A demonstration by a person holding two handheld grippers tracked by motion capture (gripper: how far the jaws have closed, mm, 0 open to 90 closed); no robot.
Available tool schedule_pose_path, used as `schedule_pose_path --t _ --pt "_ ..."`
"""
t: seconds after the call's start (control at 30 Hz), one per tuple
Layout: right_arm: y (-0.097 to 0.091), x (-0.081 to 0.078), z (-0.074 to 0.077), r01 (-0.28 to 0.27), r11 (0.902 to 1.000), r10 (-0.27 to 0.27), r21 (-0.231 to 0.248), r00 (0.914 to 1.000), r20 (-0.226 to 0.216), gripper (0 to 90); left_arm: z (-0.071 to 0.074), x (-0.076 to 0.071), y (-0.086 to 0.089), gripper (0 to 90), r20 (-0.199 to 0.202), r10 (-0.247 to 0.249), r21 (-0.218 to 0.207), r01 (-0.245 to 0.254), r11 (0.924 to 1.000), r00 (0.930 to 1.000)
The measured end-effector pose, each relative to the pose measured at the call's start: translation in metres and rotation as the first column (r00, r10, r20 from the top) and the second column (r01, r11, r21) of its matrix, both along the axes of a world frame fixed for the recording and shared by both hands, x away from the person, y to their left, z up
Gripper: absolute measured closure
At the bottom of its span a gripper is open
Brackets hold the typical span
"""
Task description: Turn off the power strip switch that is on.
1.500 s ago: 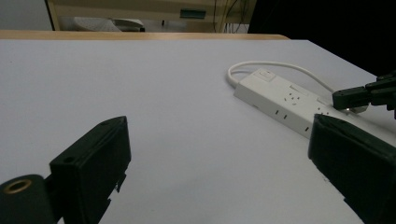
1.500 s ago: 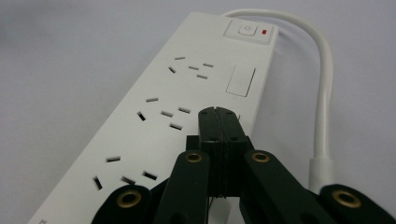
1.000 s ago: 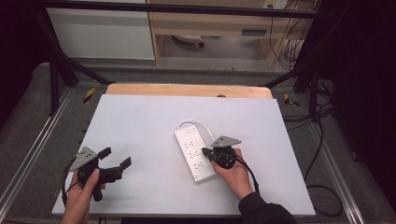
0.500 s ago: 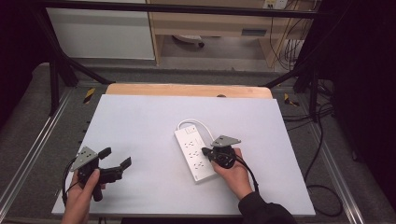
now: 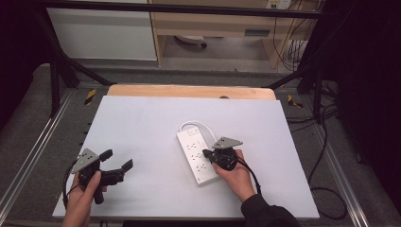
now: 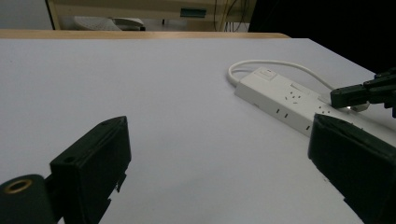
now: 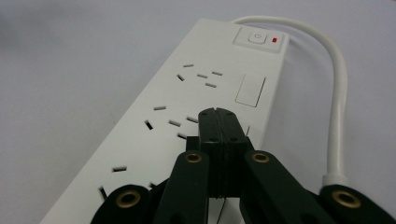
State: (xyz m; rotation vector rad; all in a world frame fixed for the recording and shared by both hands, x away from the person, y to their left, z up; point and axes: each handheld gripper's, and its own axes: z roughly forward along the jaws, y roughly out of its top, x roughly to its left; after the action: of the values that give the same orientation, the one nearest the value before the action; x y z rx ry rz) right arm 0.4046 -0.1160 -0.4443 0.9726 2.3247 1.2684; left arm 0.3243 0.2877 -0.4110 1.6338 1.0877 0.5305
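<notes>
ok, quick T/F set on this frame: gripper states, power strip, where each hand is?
1. The right gripper has its jaws closed together over the power strip. True.
2. The left gripper is shut. False: its jaws stand wide apart with nothing between them.
3. The power strip is black. False: it is white, with a white cable looping from the switch end.
4. The left gripper rests on the power strip. False: it is held near the table's front left corner, well apart from the strip.
5. The strip's switch sits at the end far from the person. True.
</notes>
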Motion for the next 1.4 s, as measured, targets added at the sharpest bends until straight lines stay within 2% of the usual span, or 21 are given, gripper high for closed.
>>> schedule_pose_path --t 0.43,0.73,1.1,1.2,1.4 --pt "-0.004 0.000 0.005 0.008 0.9993 -0.009 0.038 0.9999 0.008 89.7 0.000 0.000 0.001 5.8 0.001 0.004 0.000 -0.004 1.0000 1.0000" --pt "-0.009 0.000 0.011 0.034 0.9961 -0.035 0.082 0.9993 0.014 82.6 0.000 0.000 0.001 5.8 0.000 0.004 -0.001 -0.004 1.0000 1.0000" --pt "-0.012 -0.001 0.018 0.086 0.9879 -0.089 0.129 0.9959 0.016 55.6 0.000 0.000 0.001 5.8 0.000 0.003 0.000 -0.003 1.0000 1.0000" --pt "-0.013 0.000 0.021 0.111 0.9851 -0.115 0.132 0.9932 0.022 43.5 0.000 0.000 0.000 5.8 -0.002 0.002 0.001 -0.002 1.0000 1.0000" --pt "-0.014 0.000 0.026 0.136 0.9811 -0.141 0.138 0.9896 0.027 32.8 -0.001 0.000 0.000 5.8 -0.005 -0.001 0.007 0.001 1.0000 1.0000"
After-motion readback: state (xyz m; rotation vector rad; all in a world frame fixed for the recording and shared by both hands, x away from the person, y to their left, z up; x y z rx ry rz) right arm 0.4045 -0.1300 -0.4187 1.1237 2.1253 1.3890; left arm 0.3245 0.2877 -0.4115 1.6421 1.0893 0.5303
